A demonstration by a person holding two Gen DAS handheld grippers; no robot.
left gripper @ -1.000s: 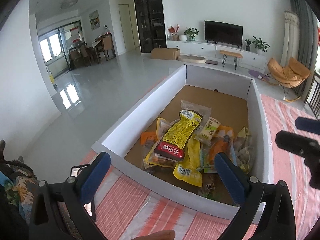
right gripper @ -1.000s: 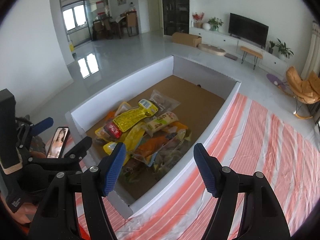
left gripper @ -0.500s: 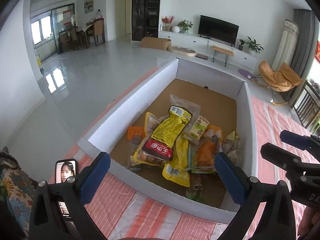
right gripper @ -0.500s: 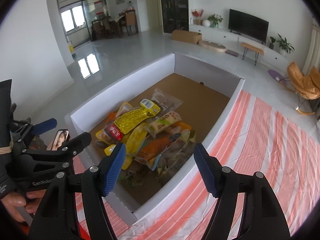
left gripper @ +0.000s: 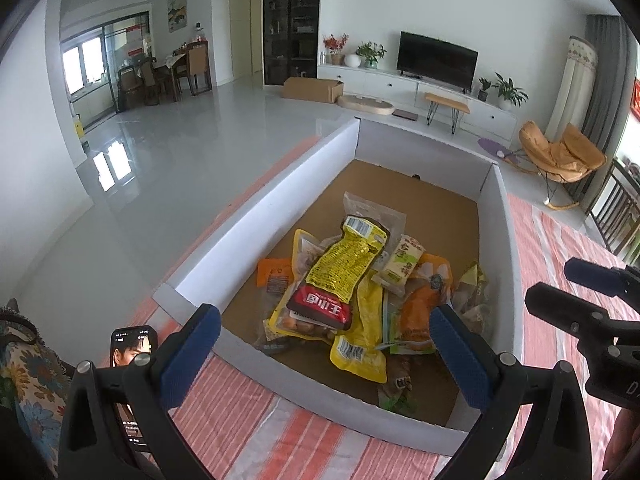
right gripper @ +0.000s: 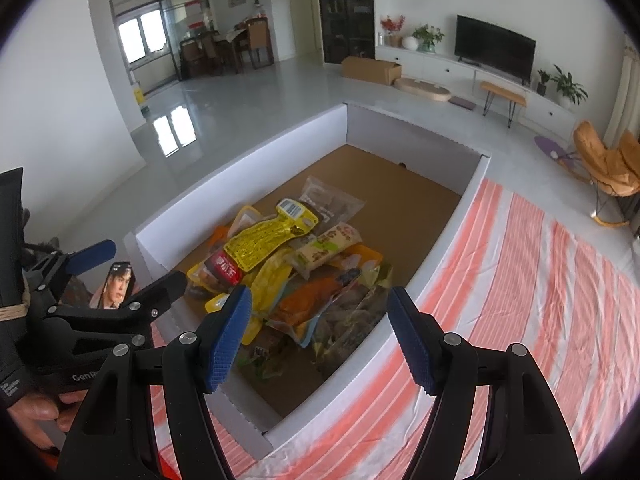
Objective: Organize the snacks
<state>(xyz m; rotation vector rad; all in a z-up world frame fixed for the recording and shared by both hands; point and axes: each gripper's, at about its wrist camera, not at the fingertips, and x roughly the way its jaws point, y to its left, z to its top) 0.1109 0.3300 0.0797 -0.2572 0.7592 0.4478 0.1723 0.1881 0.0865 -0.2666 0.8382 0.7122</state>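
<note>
Presently, on the striped cloth (right gripper: 520,280): one shallow box (left gripper: 256,224), white walls, brown cardboard floor, open at the top.

Contents: a heap of snacks (left gripper: 352,296), all at the near end of the box; the far half of the floor lies bare. They overlap every way, with no rows or groups among them, and read as tipped or dropped in, not laid.
- Yellow pouch (left gripper: 344,264), red band at its near end, topmost and lying lengthwise.
- Clear pack (left gripper: 372,212) under its far end.
- Pale green bar (left gripper: 402,260) just right of the yellow pouch.
- Orange packs (left gripper: 416,312) and crinkled clear bags toward the right wall.
- Small packs on the floor by the near wall, partly hidden.

Tools:
- Left gripper (left gripper: 320,356): jaws spread wide, nothing between them, held above the near wall and aimed at the heap.
- Right gripper (right gripper: 320,332): jaws likewise wide and empty, held over the box's right-hand near corner. Both are well clear of the packs, placed as if to look the pile over.

Sundry: a phone (left gripper: 132,364), screen lit, fixed by the left gripper's handle.

Status: snacks lie inside the box but unsorted. That fits a pile awaiting sorting as well as packs just gathered in.
</note>
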